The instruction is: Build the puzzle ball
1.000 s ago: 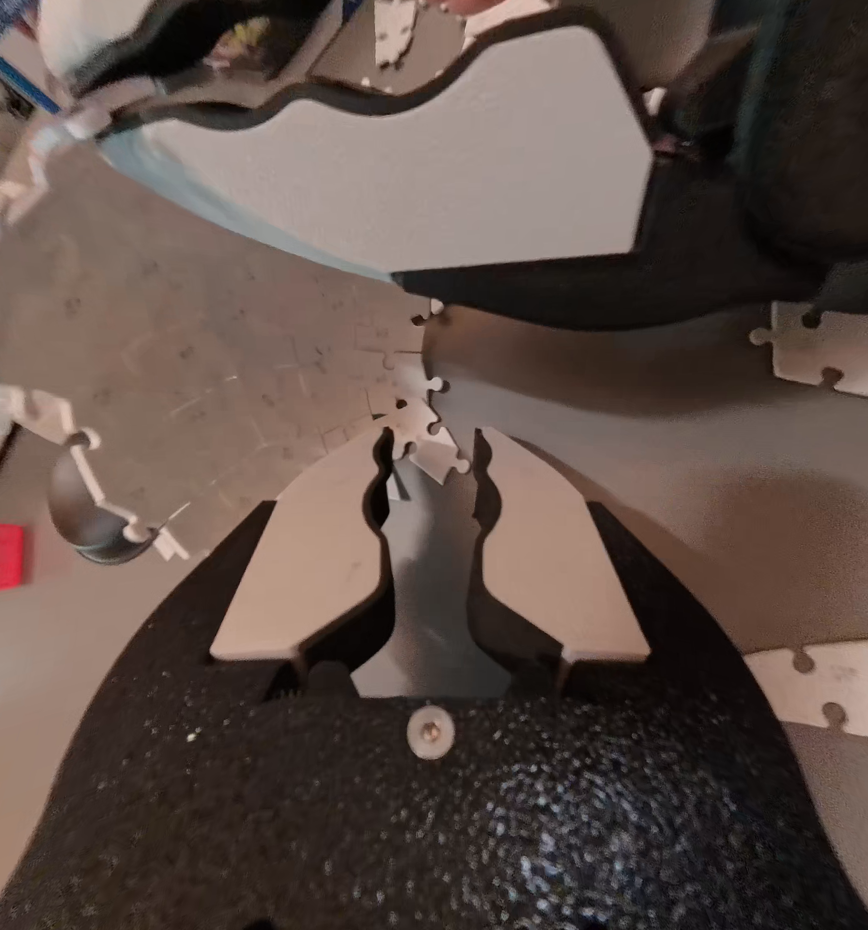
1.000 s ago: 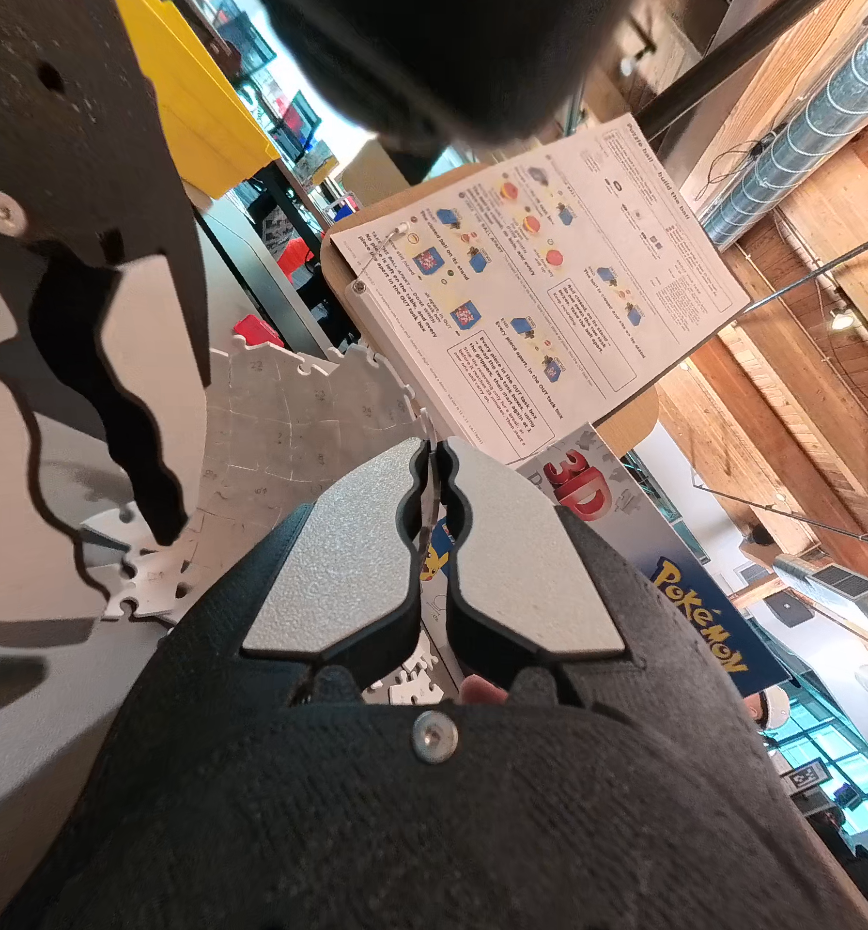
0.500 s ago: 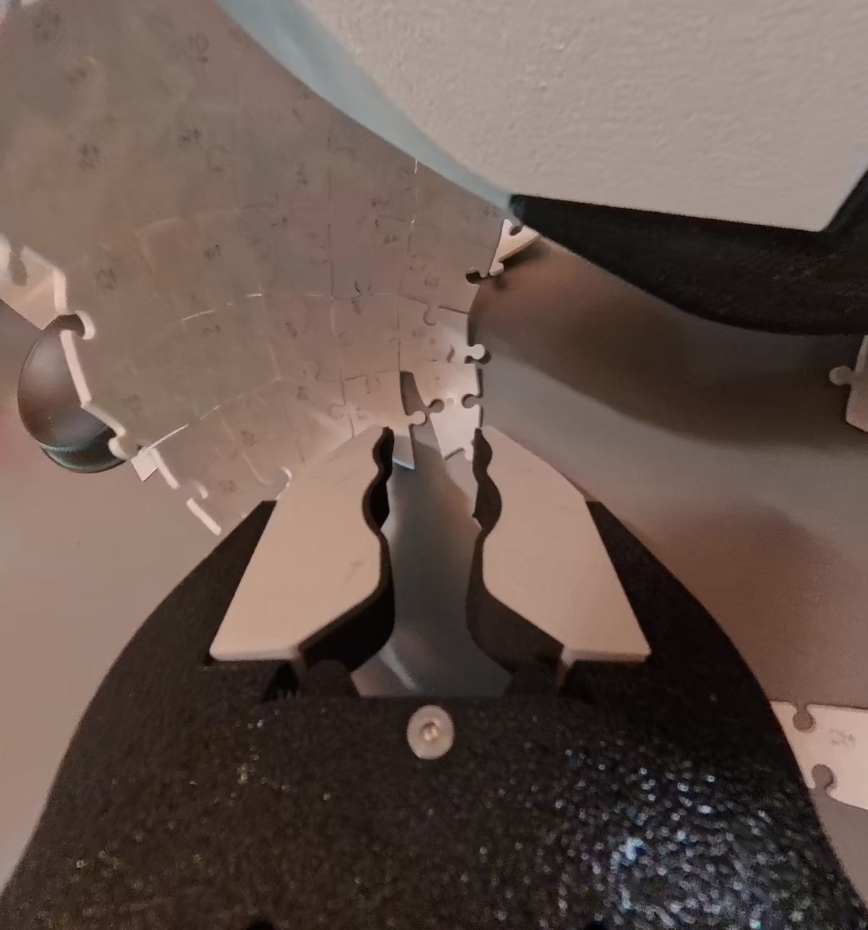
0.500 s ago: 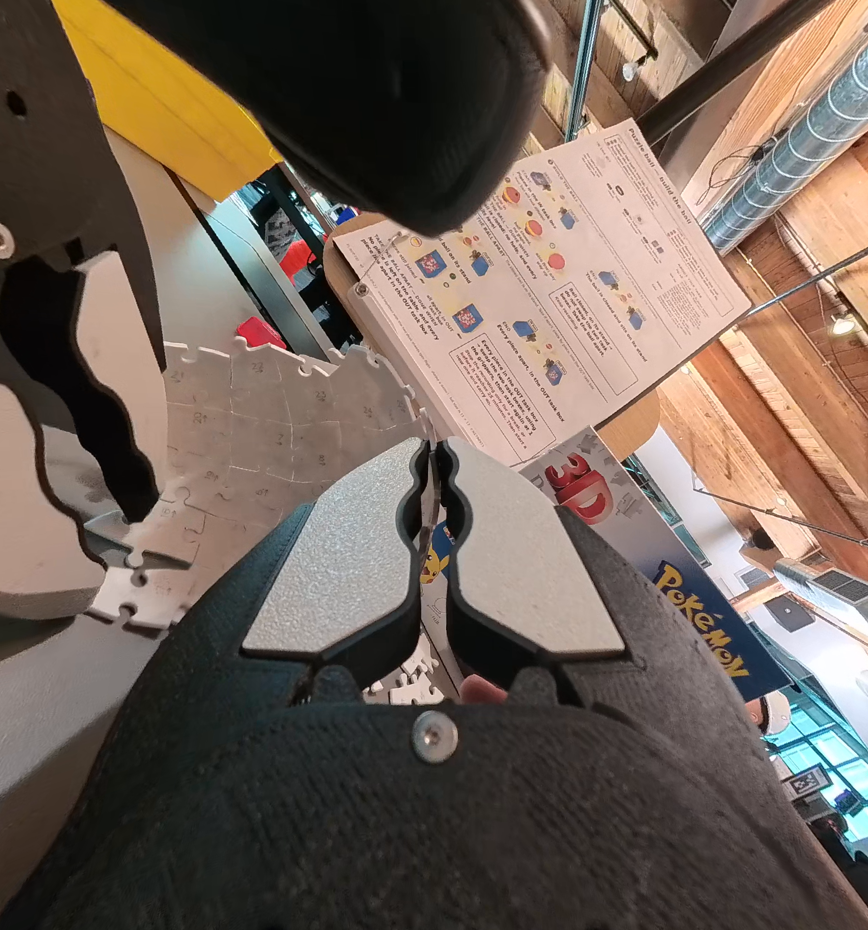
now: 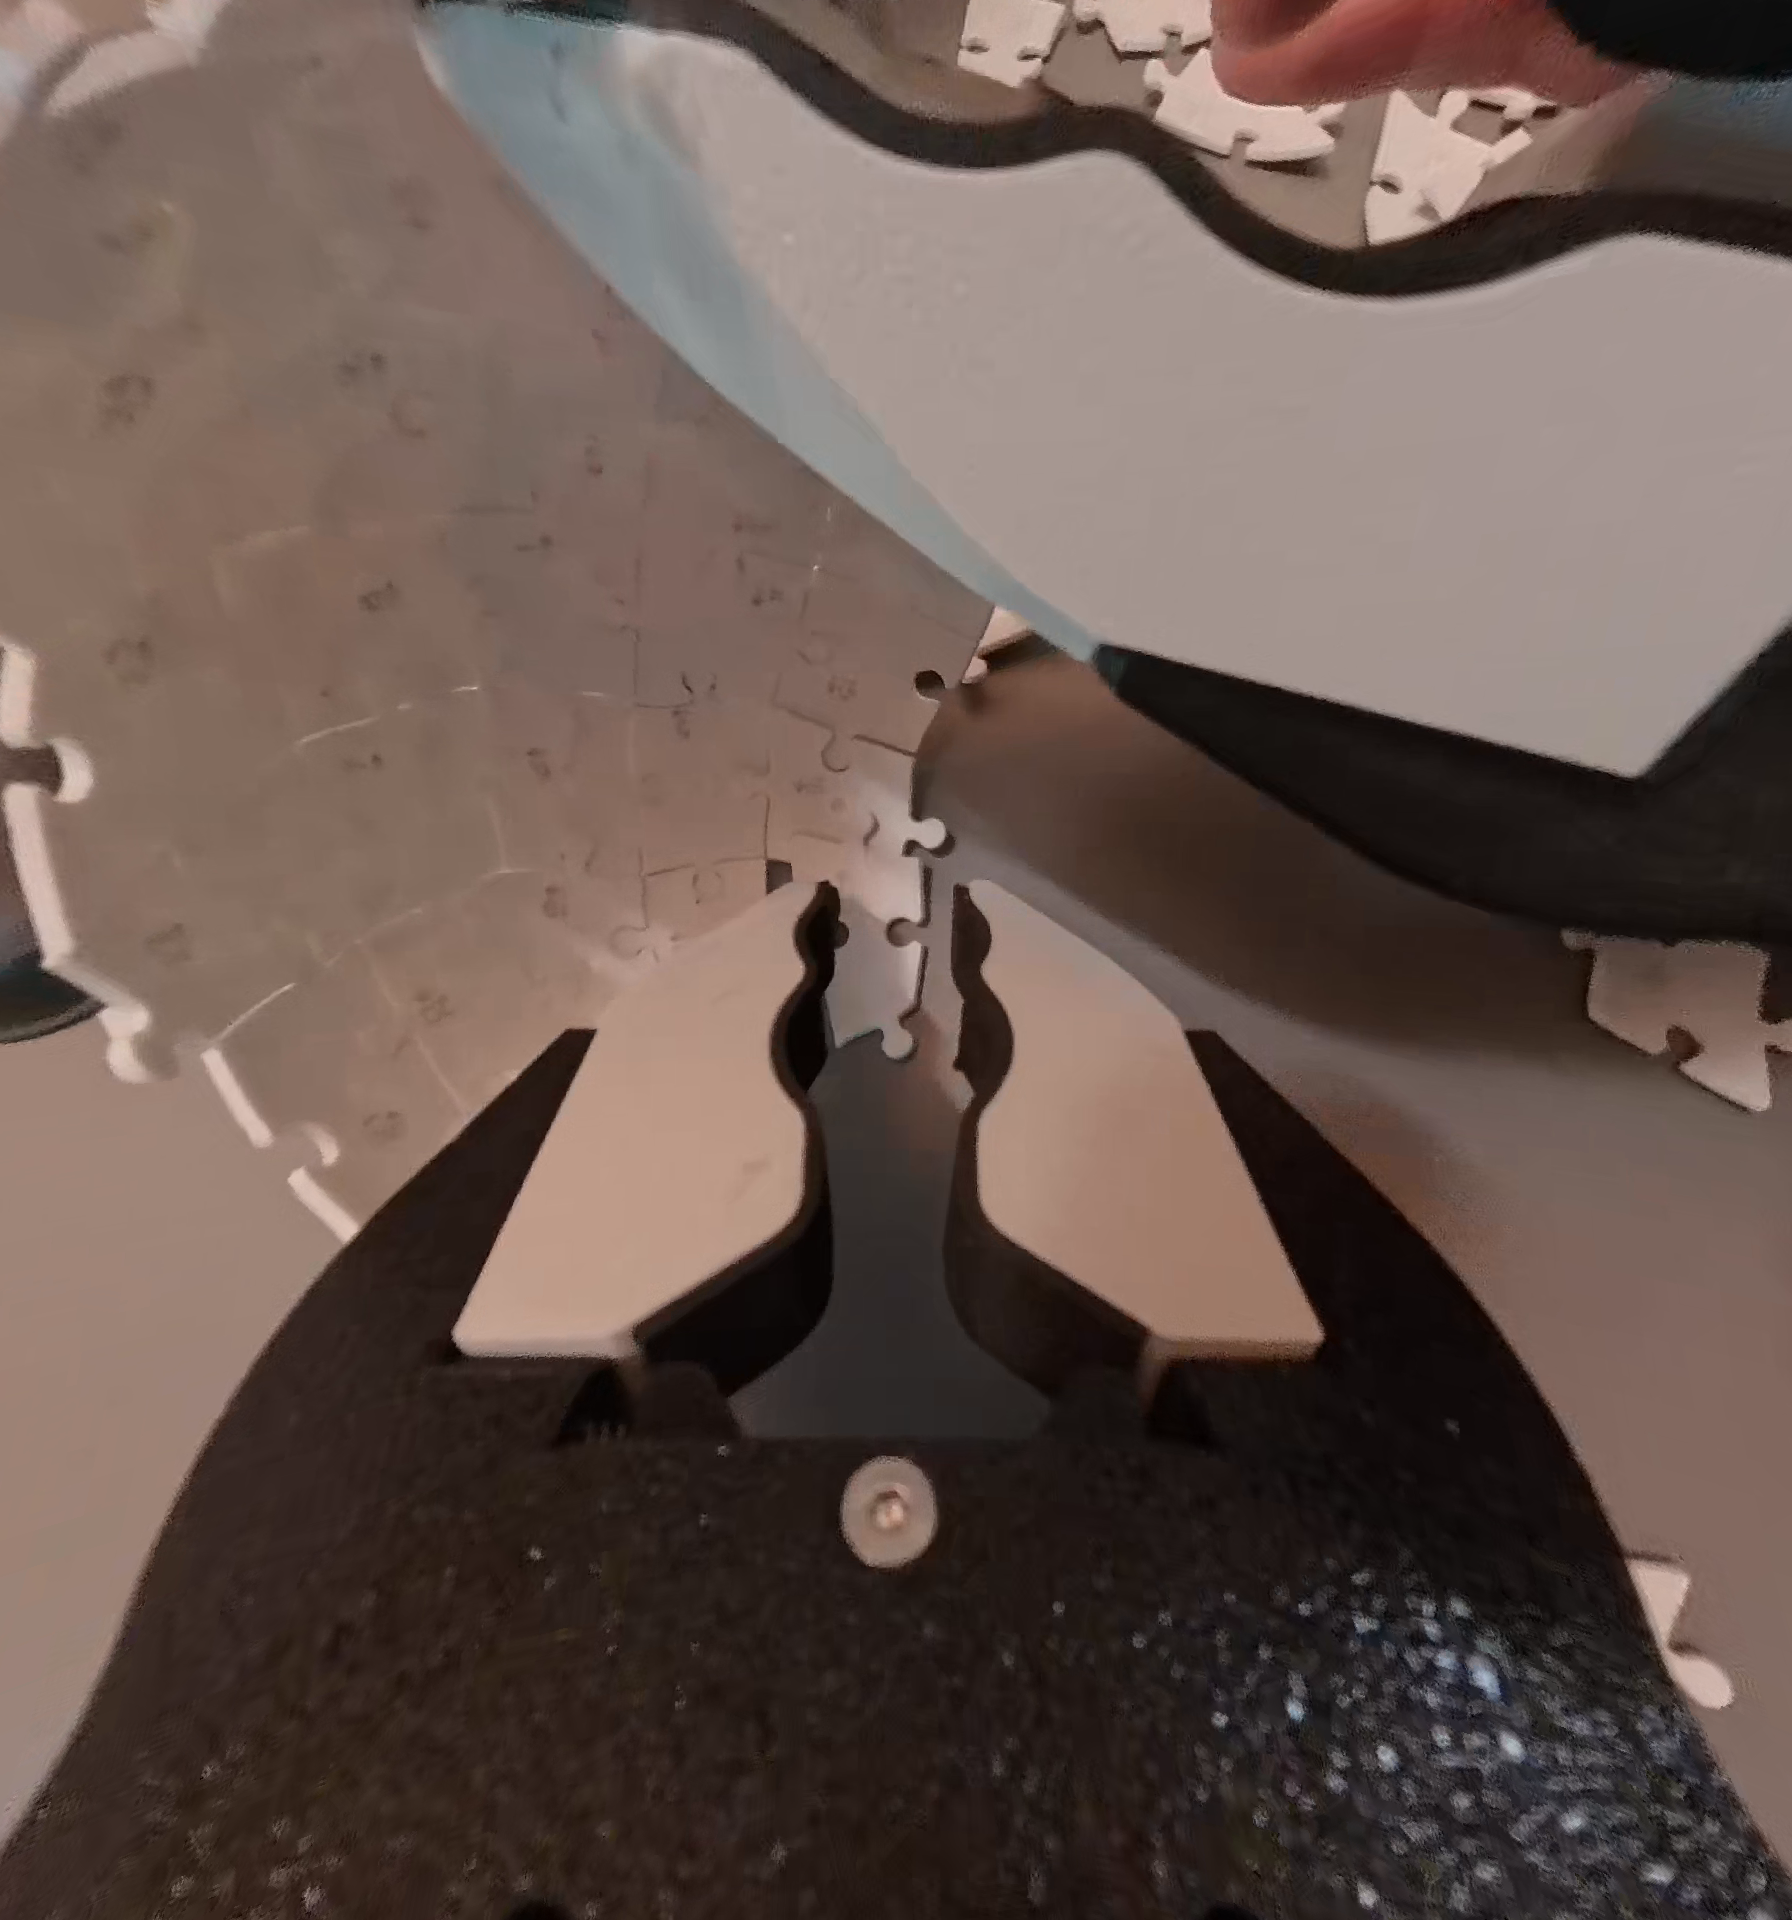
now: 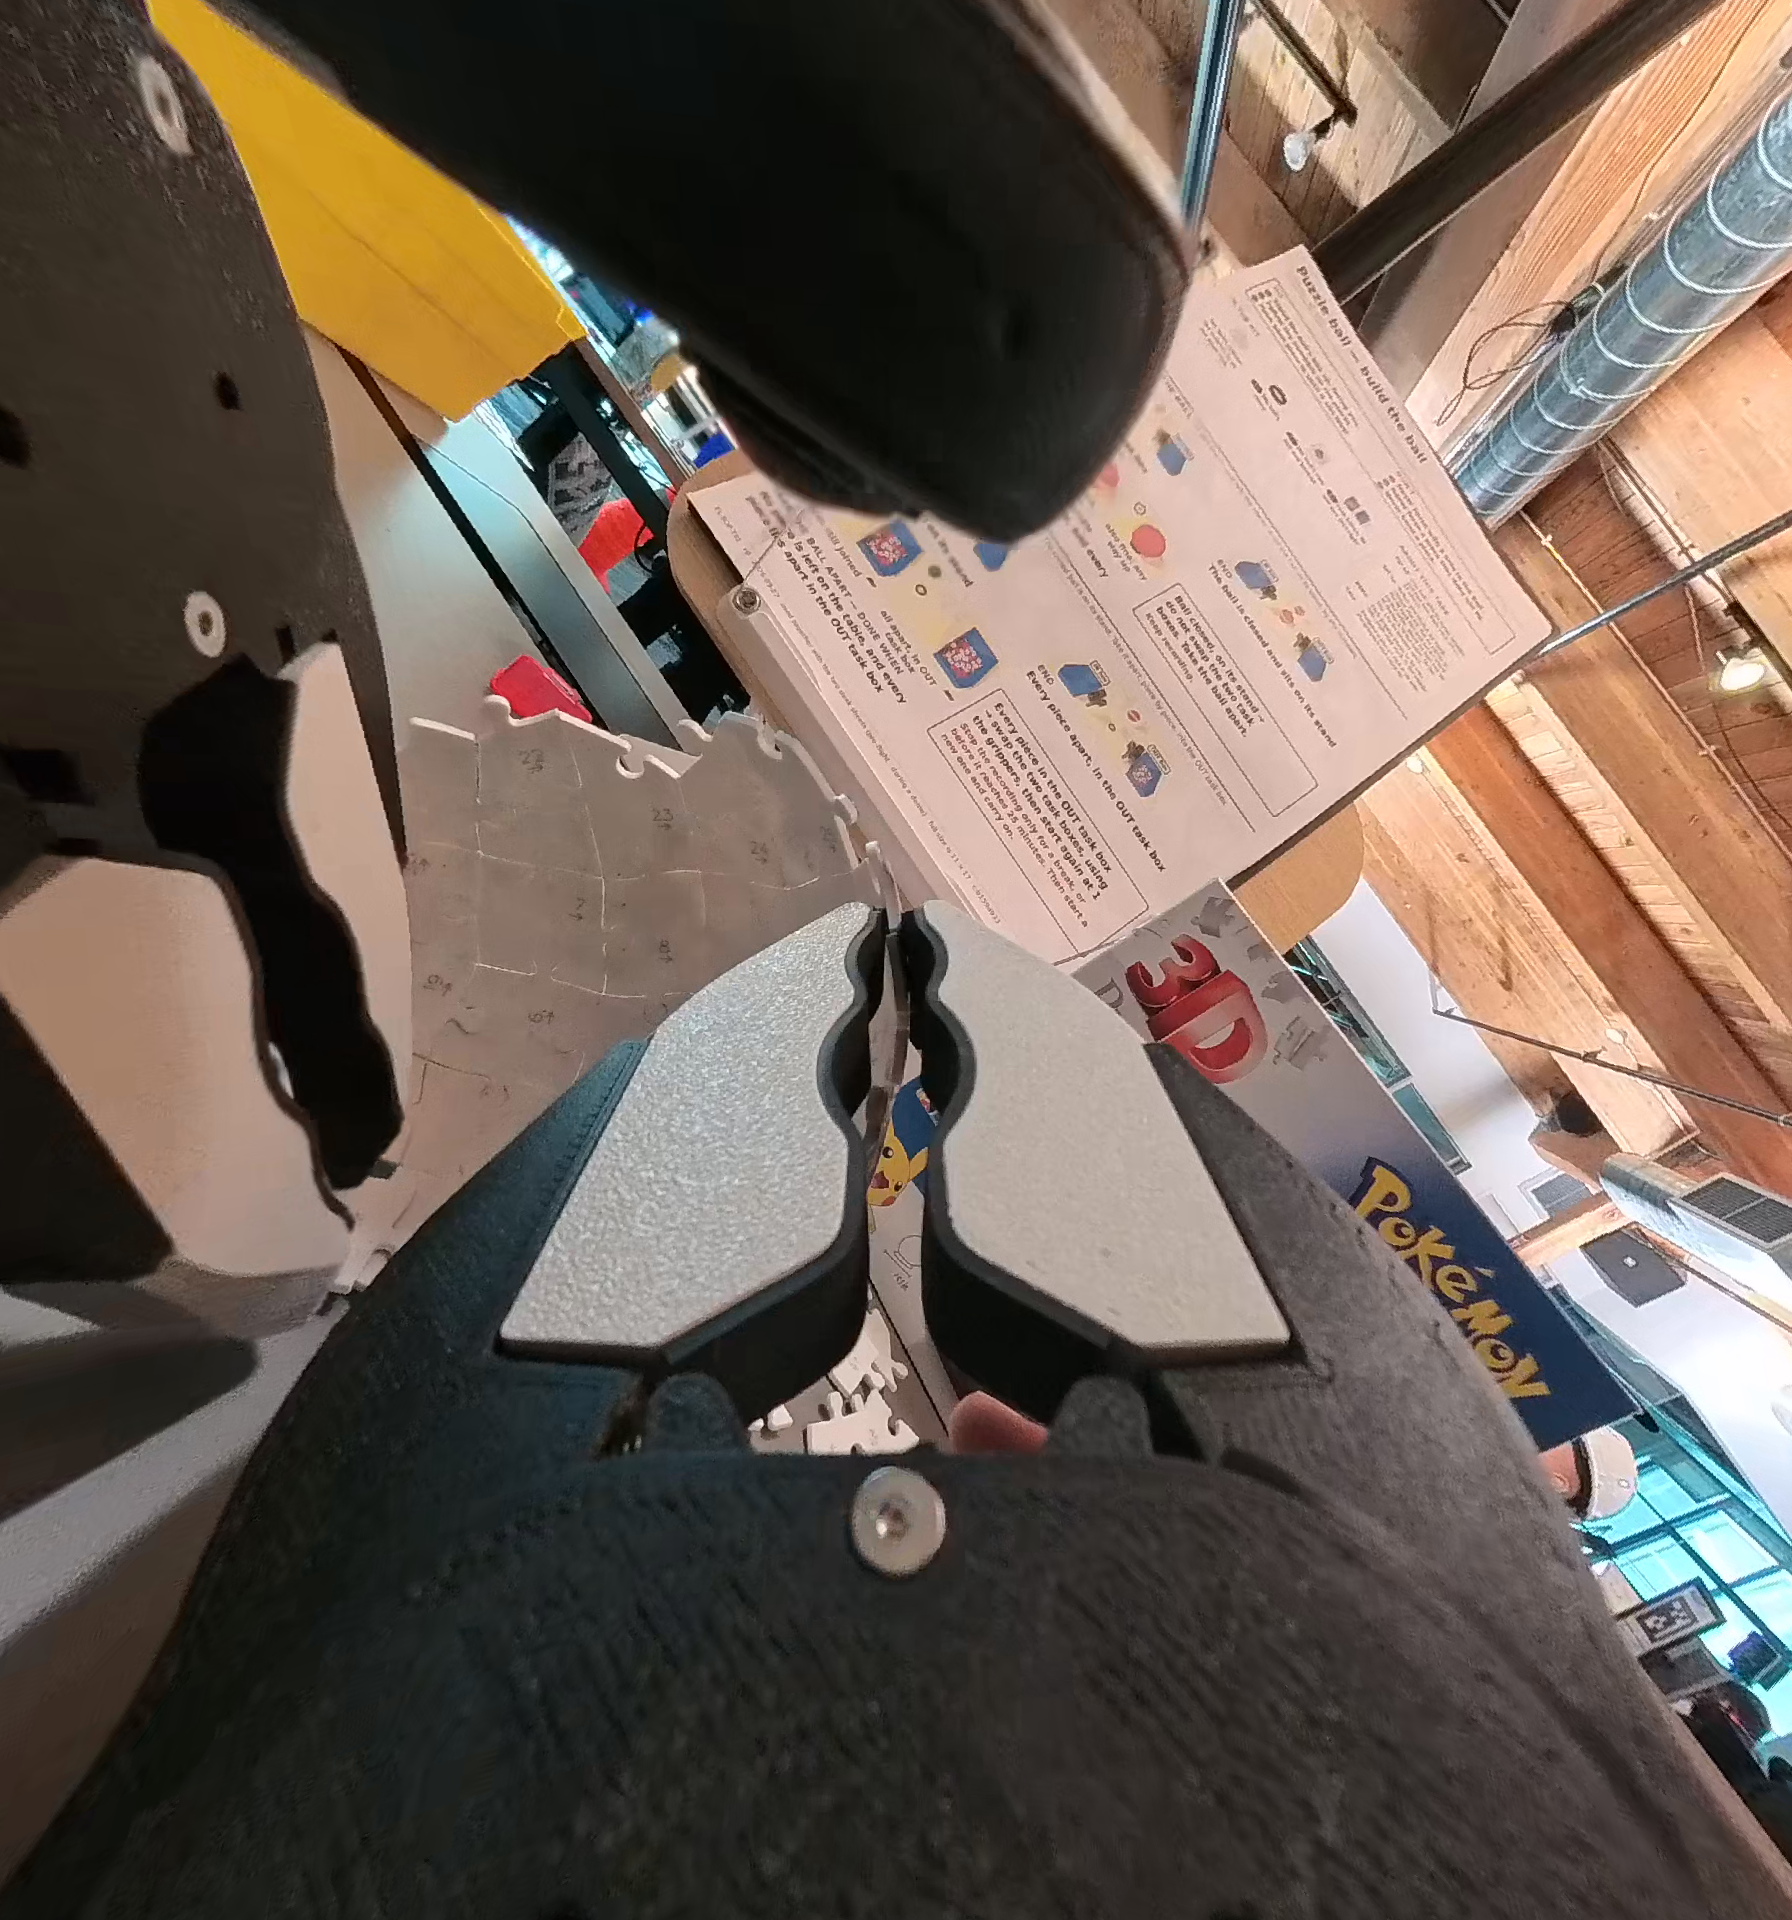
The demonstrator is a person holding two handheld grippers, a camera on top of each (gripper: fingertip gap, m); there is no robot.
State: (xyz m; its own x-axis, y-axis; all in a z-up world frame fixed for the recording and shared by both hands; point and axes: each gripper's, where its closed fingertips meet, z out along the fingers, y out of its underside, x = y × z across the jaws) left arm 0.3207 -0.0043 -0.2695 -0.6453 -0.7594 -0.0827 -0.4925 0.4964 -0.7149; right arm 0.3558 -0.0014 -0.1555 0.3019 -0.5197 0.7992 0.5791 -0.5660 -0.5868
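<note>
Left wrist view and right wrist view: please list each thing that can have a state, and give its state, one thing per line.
Left hand-held gripper: open, a puzzle edge piece between its fingers, not clamped.
Right hand-held gripper: shut on the rim of the puzzle ball.
Puzzle ball: partly built, a curved open shell, held off the table.
Loose puzzle pieces: unattached, lying flat on the table.
Instruction sheet: fixed on a board, upright.

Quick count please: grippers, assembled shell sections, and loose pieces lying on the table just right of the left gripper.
Grippers: 2 (left gripper, right gripper)
Assembled shell: 1
Loose pieces right of the left gripper: 2
Total: 5
The heap of pieces at the top edge is too blurred to count.
</note>
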